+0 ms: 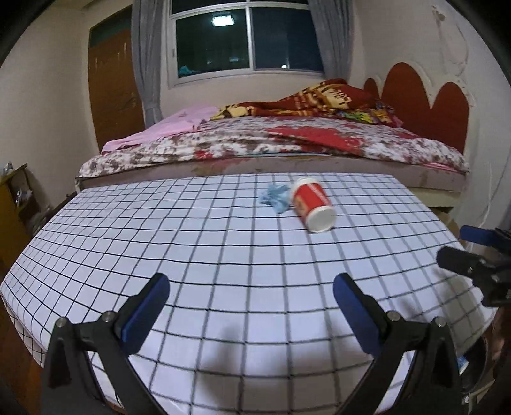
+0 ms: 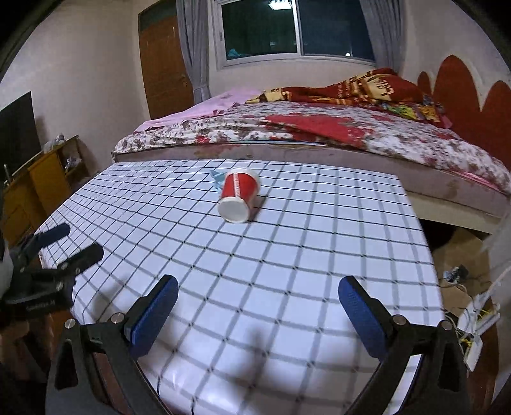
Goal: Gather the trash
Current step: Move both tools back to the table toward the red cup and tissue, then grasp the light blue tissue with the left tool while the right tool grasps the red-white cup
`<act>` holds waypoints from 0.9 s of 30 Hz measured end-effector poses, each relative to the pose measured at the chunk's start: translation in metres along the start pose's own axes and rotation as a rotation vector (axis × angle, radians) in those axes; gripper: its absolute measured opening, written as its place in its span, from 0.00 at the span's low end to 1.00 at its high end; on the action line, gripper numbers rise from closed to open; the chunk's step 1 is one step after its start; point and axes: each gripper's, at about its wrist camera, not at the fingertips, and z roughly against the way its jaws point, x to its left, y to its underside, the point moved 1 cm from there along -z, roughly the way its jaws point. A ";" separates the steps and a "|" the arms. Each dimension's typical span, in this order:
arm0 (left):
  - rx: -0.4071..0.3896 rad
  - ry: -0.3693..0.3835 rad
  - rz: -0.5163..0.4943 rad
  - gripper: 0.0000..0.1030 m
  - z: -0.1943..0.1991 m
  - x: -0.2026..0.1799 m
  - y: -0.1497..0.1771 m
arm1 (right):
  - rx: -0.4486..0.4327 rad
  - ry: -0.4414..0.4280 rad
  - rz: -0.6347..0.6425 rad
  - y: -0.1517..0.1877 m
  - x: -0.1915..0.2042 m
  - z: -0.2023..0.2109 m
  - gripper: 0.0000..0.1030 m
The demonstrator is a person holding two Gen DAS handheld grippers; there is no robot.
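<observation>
table cover [image 1: 127, 242]: glossy, looks like smooth plastic sheet, grid print
cup [image 1: 311, 204]: paper, smooth, matt-ish
blue wad [image 1: 276, 196]: crumpled, thin paper or tissue, can't tell which
gripper fingers [image 1: 145, 308]: matt black plastic, blue ribbed pads, shiny metal screws
bedspread [image 1: 255, 140]: soft floral cloth
door [image 1: 111, 86]: wood, slight sheen

Brightness: dim indoor light, cool cast, walls dull.
Source: overhead lamp, seen only as a bright reflection [image 1: 222, 21] in the dark window [image 1: 249, 38].
Shadows: soft dark patches on the checked tablecloth [image 1: 223, 255] near the bottom edge; short shadow beside the red cup [image 2: 239, 194].
Glare: faint sheen on the cloth's near edge in the right wrist view.
Blur: cup and blue tissue [image 1: 276, 197] slightly smeared; grid lines softened low in the frame.
Distortion: strong fisheye bending, straight lines bowed, black corners around the circular view.
</observation>
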 end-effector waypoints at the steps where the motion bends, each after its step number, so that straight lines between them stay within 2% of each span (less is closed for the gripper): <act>1: 0.000 -0.002 0.003 0.99 -0.005 0.004 -0.002 | 0.002 -0.003 0.001 -0.004 0.002 -0.009 0.99; 10: 0.026 -0.018 0.024 0.99 -0.068 0.032 -0.023 | 0.037 -0.044 0.008 -0.054 0.021 -0.109 0.99; 15: 0.040 -0.005 0.037 0.99 -0.105 0.039 -0.037 | 0.111 -0.050 0.002 -0.076 0.022 -0.173 0.98; 16: 0.041 0.001 0.032 0.99 -0.113 0.037 -0.040 | 0.134 -0.053 0.000 -0.077 0.019 -0.184 0.93; 17: 0.042 0.009 0.027 0.99 -0.121 0.034 -0.043 | 0.168 -0.073 0.000 -0.078 0.016 -0.197 0.71; 18: 0.047 0.017 0.024 0.99 -0.128 0.031 -0.046 | 0.186 -0.091 0.002 -0.079 0.013 -0.203 0.60; 19: 0.053 0.026 0.023 0.99 -0.135 0.028 -0.049 | 0.182 -0.101 0.004 -0.081 0.009 -0.204 0.60; 24: 0.077 0.084 0.048 0.99 -0.171 0.007 -0.066 | 0.128 -0.016 0.012 -0.095 -0.033 -0.193 0.59; 27: 0.095 0.101 0.057 0.99 -0.194 -0.008 -0.078 | 0.128 0.008 -0.012 -0.101 -0.056 -0.194 0.59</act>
